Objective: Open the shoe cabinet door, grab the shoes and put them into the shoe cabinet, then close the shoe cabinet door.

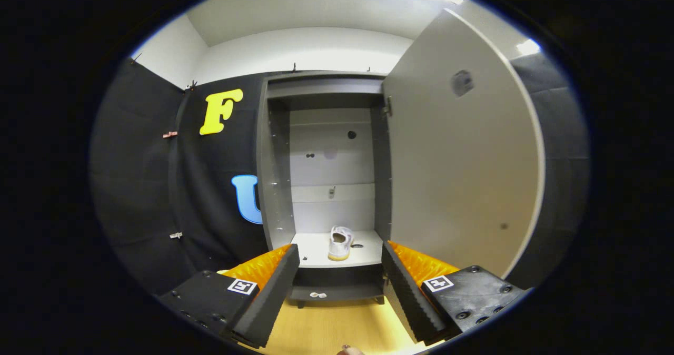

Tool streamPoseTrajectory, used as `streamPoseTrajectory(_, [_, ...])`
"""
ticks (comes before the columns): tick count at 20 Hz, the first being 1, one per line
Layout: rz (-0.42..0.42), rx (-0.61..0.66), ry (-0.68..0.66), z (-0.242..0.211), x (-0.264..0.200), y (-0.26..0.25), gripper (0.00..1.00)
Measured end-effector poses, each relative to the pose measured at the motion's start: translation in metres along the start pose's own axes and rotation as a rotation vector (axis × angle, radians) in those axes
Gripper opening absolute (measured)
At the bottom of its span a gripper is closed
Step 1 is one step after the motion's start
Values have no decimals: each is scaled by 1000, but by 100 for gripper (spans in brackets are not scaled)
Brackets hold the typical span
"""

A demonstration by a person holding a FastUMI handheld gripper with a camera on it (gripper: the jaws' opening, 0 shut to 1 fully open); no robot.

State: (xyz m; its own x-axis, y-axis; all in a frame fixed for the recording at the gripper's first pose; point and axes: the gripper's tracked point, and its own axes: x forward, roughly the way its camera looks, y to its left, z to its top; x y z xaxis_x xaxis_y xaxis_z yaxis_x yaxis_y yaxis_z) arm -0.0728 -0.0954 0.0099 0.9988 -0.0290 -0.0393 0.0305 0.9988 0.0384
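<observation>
The grey shoe cabinet [274,186] stands straight ahead with its door [458,155] swung wide open to the right. A white shoe [339,243] with a tan sole sits upright on the cabinet's bottom shelf [316,252], heel toward me. My gripper [340,254] is open, well short of the cabinet, with nothing between its fingers; the shoe shows in the gap beyond them.
A wooden floor [337,323] runs from the fingers to the cabinet's base. A small pale object [317,295] lies on the floor at the cabinet's foot. Black cloth walls stand left of the cabinet and behind the open door.
</observation>
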Motion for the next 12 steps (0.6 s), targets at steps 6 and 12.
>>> streamPoseTrajectory(6, [-88,0,-42,31,-70,-107,98])
streamPoseTrajectory(12, [-95,-28,-31,21,-67,-188,97])
